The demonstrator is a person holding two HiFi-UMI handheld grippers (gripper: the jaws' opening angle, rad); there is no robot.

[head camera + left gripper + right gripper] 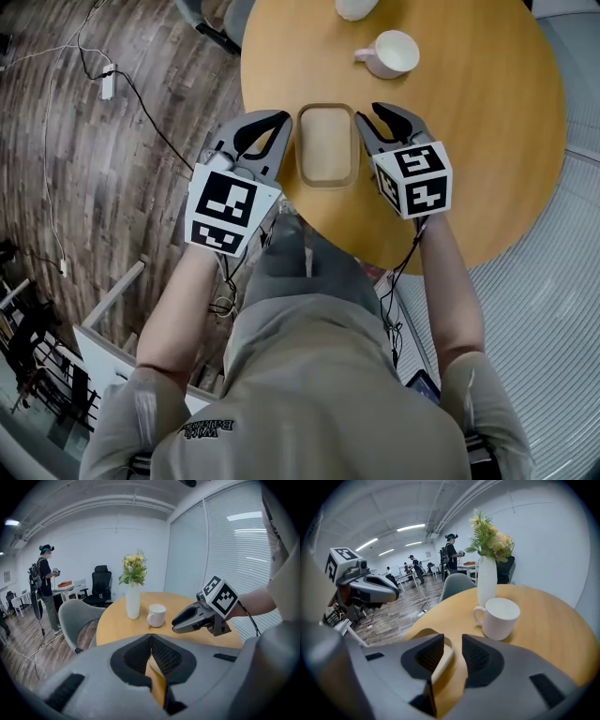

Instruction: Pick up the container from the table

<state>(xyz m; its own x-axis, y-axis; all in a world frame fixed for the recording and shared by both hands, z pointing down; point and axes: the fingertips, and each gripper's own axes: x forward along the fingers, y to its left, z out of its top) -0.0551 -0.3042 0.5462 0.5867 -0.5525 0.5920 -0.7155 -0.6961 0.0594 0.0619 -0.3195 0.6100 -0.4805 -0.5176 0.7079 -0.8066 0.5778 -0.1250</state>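
The container (328, 145), a shallow tan tray with rounded corners, lies on the round wooden table (487, 131) near its front edge. My left gripper (279, 122) is at the tray's left side. Its jaws meet at the tips, and a tan strip of the container's rim (157, 684) is pinched between them. My right gripper (371, 120) is at the tray's right side. Here the jaws stand slightly apart, and the container's rim (444, 656) runs up through the gap close to the left pad (429, 656). Each gripper shows in the other's view: the right gripper (180, 619) and the left gripper (391, 592).
A white mug (389, 53) stands just behind the tray, also the mug (499, 617). Farther back is a white vase of flowers (132, 599). A grey chair (77, 620) sits at the table's left. Cables and a power strip (107, 84) lie on the wood floor. People stand in the background.
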